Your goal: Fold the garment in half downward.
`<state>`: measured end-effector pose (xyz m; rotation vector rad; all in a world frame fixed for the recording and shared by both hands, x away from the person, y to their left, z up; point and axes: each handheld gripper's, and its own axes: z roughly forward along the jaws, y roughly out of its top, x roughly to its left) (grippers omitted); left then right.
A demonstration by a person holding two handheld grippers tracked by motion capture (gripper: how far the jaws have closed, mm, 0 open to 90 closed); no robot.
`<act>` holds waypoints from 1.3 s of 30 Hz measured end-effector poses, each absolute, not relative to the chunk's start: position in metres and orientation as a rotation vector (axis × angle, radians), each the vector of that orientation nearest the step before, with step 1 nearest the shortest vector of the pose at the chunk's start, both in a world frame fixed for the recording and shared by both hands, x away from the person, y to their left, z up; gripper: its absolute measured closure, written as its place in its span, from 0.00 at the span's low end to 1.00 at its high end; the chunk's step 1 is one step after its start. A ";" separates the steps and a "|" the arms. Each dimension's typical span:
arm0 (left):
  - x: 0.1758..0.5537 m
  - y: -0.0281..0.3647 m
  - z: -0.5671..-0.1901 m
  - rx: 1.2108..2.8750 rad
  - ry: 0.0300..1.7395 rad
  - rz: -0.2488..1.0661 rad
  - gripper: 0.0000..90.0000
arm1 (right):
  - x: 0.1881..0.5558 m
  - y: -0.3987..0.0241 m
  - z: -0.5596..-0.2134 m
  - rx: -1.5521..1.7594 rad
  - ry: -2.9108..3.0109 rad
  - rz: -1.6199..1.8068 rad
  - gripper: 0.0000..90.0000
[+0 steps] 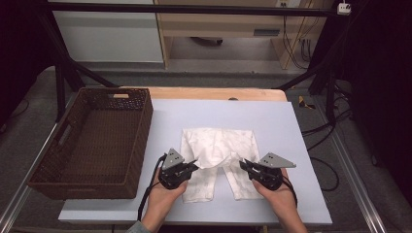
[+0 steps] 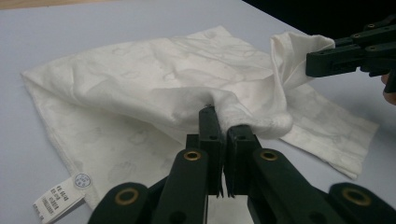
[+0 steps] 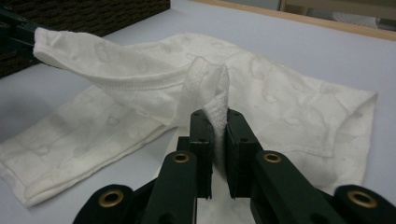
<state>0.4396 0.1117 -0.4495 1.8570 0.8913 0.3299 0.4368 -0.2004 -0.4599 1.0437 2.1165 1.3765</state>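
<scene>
At the left of the high view I see one dark brown woven wicker basket [image 1: 92, 141], rectangular, on the pale lilac worktop [image 1: 272, 121]. My left gripper [image 1: 190, 166] has its jaws pinching the soft, faintly patterned white cloth garment [image 1: 216, 145] lying mid-frame, two legs toward the bottom. My right gripper [image 1: 245, 166] pinches a raised fold of its hemmed edge.

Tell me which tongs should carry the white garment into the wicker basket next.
Left. The left tongs are clamped on the white garment on the side nearest the wicker basket. The right tongs grip its far edge, so they would probably have to cross over.
</scene>
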 end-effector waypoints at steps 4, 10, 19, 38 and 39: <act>0.437 0.112 -0.450 1.868 0.883 0.331 0.97 | 0.434 -0.201 -0.461 1.052 2.132 1.371 0.93; 0.433 0.111 -0.454 1.885 0.881 0.324 0.97 | 0.430 -0.203 -0.462 1.060 2.141 1.362 0.94; 0.426 0.110 -0.457 1.910 0.864 0.320 0.97 | 0.423 -0.207 -0.463 1.065 2.146 1.361 0.95; 0.414 0.111 -0.463 1.932 0.854 0.311 0.97 | 0.407 -0.212 -0.468 1.055 2.199 1.333 0.96; 0.414 0.111 -0.463 1.933 0.852 0.311 0.97 | 0.406 -0.212 -0.469 1.055 2.201 1.332 0.96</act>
